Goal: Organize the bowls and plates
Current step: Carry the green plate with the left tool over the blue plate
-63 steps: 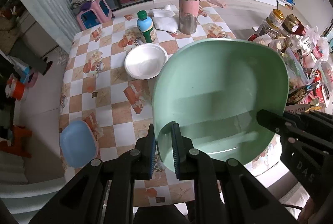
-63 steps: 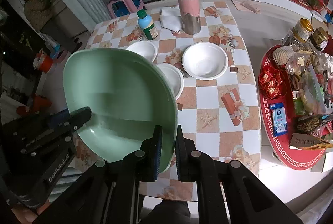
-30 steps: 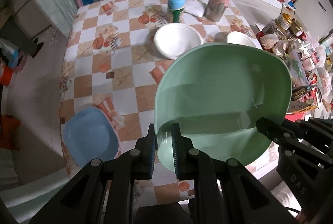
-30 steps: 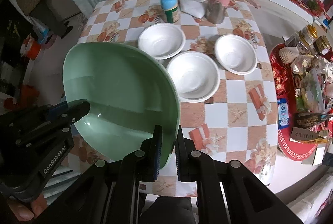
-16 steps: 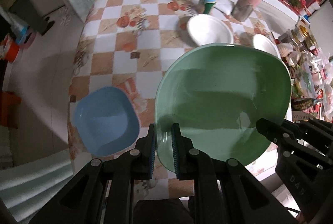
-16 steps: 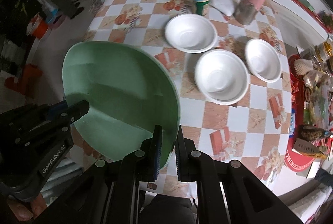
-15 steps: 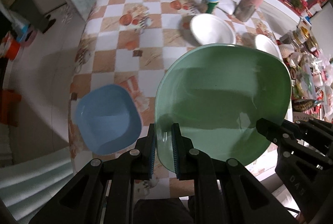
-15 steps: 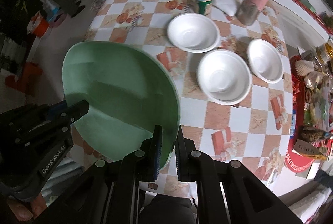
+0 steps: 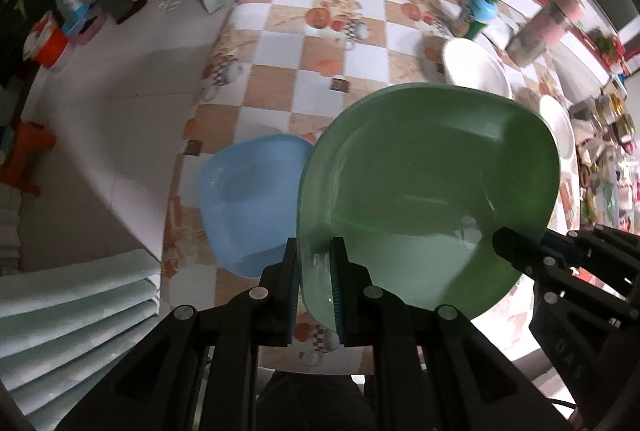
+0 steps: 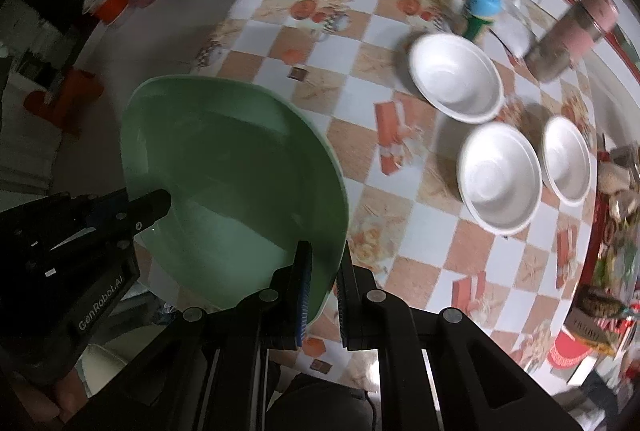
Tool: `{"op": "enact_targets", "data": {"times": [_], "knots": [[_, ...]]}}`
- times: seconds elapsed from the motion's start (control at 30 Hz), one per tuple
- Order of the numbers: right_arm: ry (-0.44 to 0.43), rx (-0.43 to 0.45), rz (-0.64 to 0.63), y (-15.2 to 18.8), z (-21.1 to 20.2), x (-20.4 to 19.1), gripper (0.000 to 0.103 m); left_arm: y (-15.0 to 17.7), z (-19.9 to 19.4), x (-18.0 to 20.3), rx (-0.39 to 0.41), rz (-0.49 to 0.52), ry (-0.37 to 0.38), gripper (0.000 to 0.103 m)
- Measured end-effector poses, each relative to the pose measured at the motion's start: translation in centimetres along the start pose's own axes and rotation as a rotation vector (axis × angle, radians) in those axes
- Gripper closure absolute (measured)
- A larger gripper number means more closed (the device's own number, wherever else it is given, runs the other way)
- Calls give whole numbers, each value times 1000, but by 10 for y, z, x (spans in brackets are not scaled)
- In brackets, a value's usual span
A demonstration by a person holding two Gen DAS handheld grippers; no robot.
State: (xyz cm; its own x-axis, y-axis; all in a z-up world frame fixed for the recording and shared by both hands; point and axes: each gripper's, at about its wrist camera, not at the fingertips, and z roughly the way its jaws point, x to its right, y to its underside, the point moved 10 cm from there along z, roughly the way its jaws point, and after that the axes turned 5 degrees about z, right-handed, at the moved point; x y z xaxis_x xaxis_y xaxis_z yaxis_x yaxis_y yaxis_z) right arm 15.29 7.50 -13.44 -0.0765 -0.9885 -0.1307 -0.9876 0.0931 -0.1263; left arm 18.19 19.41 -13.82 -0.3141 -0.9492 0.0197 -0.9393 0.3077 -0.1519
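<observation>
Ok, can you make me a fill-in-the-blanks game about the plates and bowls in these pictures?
1. Both the left gripper and the right gripper are clamped on the rim of the big ____ plate.
2. The number of white bowls on the checkered table is ____.
3. The dish just beside the held plate in the left wrist view is coloured ____.
4. The tall flask has a ____ lid.

Missing words: green; three; blue; pink

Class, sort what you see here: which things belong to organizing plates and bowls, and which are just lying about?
Job: green plate, blue plate, three white bowls.

Lying about: green-capped bottle, pink flask.
</observation>
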Motion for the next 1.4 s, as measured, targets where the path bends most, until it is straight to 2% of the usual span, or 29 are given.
{"op": "enact_targets", "data": {"times": [0.2,0.5,0.7,1.13,1.4], "knots": [[-25,-10,-61,-6,9,-29,89,19,10,-33,-37,-83,-3,87],[-55,-72,-154,0,38,-75,89,46,27,-74,-98,-179,-28,87],[-50,-83,-192,-5,51,-92,89,45,33,-84,-109,-189,-32,87],[-21,-69,-196,-22,50,-92,89,21,29,-89,-77,-158,-34,87],[-23,-64,-187,-23,51,-95,89,28,35,-91,-94,-160,-26,87]]}}
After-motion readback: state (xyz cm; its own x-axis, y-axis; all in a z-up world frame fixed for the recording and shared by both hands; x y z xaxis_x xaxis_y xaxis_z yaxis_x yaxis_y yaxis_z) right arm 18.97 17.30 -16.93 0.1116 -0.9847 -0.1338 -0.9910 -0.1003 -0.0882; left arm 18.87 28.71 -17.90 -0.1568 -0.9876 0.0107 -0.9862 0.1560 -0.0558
